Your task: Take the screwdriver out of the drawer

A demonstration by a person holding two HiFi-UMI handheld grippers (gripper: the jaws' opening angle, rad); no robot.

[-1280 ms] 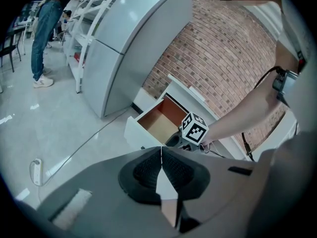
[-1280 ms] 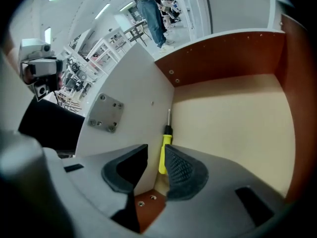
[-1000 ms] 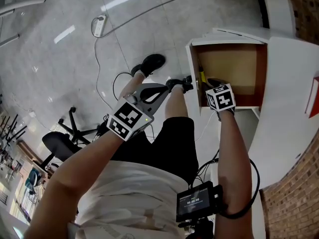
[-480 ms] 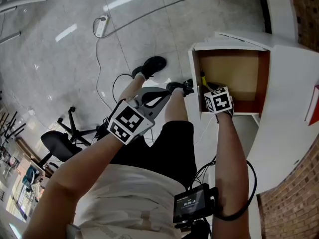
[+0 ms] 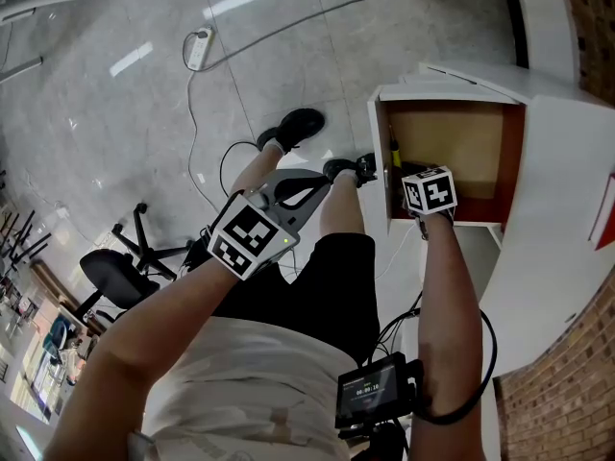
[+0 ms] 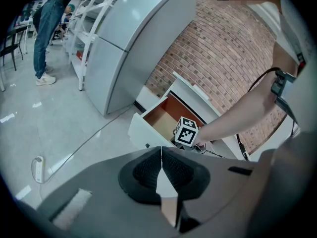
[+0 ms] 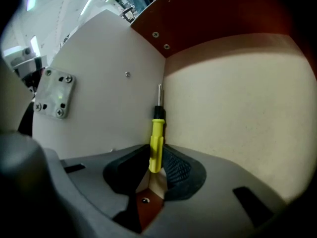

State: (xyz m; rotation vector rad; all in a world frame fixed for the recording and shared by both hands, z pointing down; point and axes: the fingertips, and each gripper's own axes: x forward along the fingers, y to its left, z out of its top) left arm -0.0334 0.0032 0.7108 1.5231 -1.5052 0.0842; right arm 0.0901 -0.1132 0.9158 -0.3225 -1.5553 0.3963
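Ceiling strips are glaring off the glossy grey tiled floor (image 5: 125, 65). Shadow is darkening the open white wooden drawer (image 7: 223, 19) at its red-brown wall. Fisheye is bending and vignetting both gripper views' edges; the nearest foreground is blurring.

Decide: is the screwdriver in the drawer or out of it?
In. The screwdriver lies inside the drawer against its side wall, with the right gripper closed on its yellow handle.

Screwdriver (image 7: 156, 144) with smooth glossy yellow plastic handle and bright metal shaft, drawer (image 7: 233, 108) lined with matt pale speckled board, dimpled black pads (image 7: 177, 168) set in the matt grey plastic right hand-held gripper (image 7: 157, 155), polished grey floor (image 5: 115, 113), rough brick wall (image 6: 223, 48).
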